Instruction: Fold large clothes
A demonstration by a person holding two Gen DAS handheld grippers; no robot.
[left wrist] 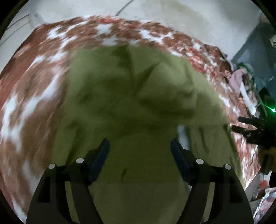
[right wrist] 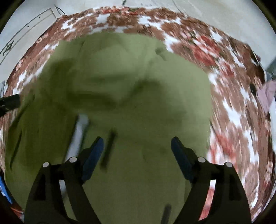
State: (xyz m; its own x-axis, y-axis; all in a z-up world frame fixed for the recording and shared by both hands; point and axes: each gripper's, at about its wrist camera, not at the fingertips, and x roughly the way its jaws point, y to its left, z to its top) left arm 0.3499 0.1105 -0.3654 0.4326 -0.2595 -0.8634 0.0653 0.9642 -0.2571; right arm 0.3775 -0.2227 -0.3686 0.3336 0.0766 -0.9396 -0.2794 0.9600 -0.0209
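Observation:
A large olive-green garment (left wrist: 131,103) lies crumpled on a bed with a red, brown and white flowered cover (left wrist: 31,89). My left gripper (left wrist: 140,143) is open and empty, its fingers spread above the garment's near part. The right gripper's black fingers (left wrist: 248,127) show at the right edge of the left wrist view. In the right wrist view the same green garment (right wrist: 131,89) fills the middle over the flowered cover (right wrist: 231,106). My right gripper (right wrist: 137,140) is open and empty above the cloth. The other gripper (right wrist: 9,102) shows at the left edge. Both views are motion-blurred.
A pale wall (left wrist: 155,10) stands behind the bed. A pile of pinkish clothes (left wrist: 239,77) and dark furniture (left wrist: 255,51) sit at the right of the bed. The pink cloth (right wrist: 267,93) also shows in the right wrist view.

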